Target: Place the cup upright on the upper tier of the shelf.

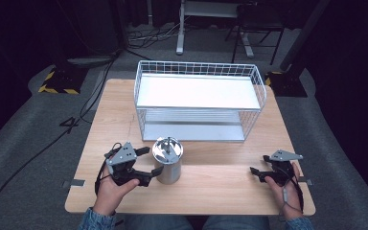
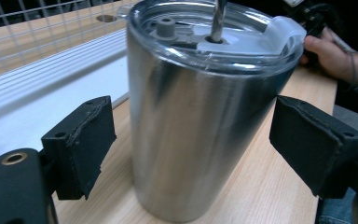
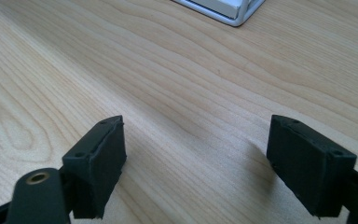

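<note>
Silver tumbler [image 1: 167, 165], white wire rack [image 1: 199, 98], pale wood-grain table [image 1: 220, 182].

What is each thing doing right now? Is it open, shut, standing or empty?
Cup: upright on the table, lid on.
Rack: both shelves empty.
Left gripper: open, fingers either side of the cup, not touching.
Right gripper: open, holding nothing.

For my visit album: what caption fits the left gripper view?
A steel cup with a clear lid stands on the wooden table between the open left claw pads.
</note>
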Tool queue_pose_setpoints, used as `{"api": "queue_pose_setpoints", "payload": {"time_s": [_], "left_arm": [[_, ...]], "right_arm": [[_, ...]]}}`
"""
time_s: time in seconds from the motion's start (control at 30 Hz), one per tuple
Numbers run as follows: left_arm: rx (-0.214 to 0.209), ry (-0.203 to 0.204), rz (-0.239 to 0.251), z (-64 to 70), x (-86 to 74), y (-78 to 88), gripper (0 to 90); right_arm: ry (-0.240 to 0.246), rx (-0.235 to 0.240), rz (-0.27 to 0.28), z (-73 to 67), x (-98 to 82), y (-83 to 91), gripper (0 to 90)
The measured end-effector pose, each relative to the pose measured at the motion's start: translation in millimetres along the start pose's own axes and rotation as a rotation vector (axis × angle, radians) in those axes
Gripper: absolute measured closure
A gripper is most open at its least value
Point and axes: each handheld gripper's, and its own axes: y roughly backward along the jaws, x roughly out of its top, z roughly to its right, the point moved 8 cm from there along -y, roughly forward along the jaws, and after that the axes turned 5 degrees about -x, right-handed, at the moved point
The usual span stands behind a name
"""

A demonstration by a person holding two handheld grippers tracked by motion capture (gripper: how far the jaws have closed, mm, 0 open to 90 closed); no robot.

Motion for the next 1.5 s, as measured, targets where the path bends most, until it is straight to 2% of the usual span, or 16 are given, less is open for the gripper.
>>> {"api": "queue_pose_setpoints", "payload": {"time_s": [0.17, 0.47, 0.63, 0.93, 1.17, 1.37, 1.5], "left_arm": [[-0.035, 0.001, 0.01, 2.4, 1.6, -9.7, 14.4], [-0.019, 0.007, 0.018, 1.1, 3.3, -30.6, 3.2], [-0.006, 0.01, 0.022, -1.1, 4.2, -41.9, 0.0], [-0.029, -0.011, 0.043, -2.0, 6.7, -49.5, 0.0], [-0.029, -0.017, 0.064, -1.4, 7.6, -54.8, 0.0], [0.006, -0.028, 0.04, -1.1, 4.8, -62.2, 0.1], [0.015, -0.027, 0.051, -1.0, 3.9, -62.9, 1.1]], "right_arm": [[0.001, -0.008, 0.0, 0.3, 0.0, 0.2, 20.3], [-0.006, -0.022, 0.001, 1.4, 0.0, 0.2, 20.3], [-0.009, -0.03, 0.002, 2.0, 0.1, 0.2, 20.3], [-0.009, -0.043, 0.004, 2.6, 0.2, 0.5, 20.7], [-0.011, -0.054, 0.006, 3.1, 0.2, 0.8, 21.4], [-0.016, -0.057, 0.005, 3.5, 0.2, 0.8, 21.4], [-0.013, -0.059, 0.006, 3.4, 0.3, 0.7, 21.4]]}}
